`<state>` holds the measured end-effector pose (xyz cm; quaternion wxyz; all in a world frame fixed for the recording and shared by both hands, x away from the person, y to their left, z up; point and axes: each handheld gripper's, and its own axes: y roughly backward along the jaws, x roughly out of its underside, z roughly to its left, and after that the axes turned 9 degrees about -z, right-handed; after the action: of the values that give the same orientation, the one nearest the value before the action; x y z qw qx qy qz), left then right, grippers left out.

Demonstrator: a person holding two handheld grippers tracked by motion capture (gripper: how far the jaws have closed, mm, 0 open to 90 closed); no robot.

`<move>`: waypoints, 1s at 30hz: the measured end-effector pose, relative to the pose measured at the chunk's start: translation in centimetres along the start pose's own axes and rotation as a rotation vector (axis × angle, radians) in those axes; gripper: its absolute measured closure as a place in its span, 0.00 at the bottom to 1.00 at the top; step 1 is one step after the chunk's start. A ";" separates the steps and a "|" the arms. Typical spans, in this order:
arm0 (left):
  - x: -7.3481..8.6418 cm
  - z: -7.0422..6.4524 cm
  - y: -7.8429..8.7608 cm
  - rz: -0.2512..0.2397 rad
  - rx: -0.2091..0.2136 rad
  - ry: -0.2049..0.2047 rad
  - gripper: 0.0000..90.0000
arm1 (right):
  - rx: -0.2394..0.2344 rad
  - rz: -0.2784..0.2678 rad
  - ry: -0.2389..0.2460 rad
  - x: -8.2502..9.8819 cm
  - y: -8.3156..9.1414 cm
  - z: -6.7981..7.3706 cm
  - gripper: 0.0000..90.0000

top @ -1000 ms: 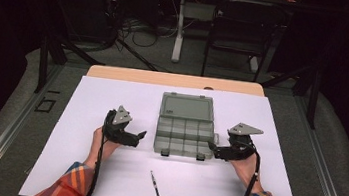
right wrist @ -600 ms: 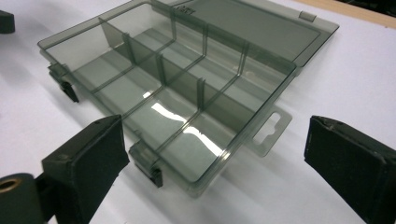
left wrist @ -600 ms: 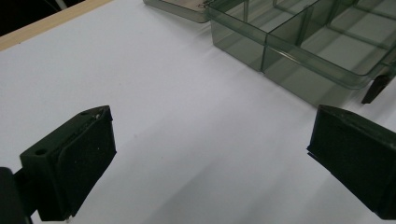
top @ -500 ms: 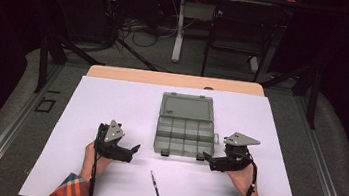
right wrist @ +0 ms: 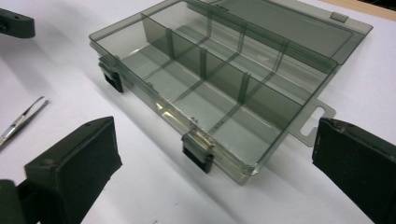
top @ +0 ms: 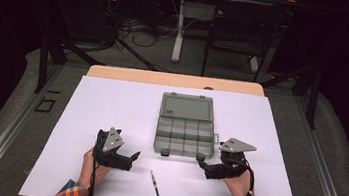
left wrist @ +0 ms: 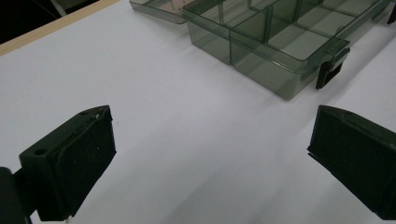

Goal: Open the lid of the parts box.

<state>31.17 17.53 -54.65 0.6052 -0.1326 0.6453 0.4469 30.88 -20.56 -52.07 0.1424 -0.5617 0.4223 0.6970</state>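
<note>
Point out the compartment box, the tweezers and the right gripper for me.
compartment box (top: 185,137), high view, on a middle divider.
tweezers (top: 154,183), high view, mid-length of the shaft.
right gripper (top: 203,166), high view, between its open jaws.

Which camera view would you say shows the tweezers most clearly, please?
The high view: the tweezers lie whole on the white sheet, between the two grippers and in front of the open organiser box. The right gripper view catches just their tips at its left edge.

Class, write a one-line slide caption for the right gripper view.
Open right gripper faces an open, empty compartment box; tweezers lie beside it.
</note>
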 end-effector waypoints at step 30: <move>0.9 -0.6 2.0 -0.030 -0.022 0.013 0.00 | -0.043 0.015 0.041 0.2 -0.4 3.3 0.00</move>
<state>29.14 18.62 -54.74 0.6060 -0.1519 0.6422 0.4442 28.90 -17.91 -52.39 0.1163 -0.5755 0.4142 0.6955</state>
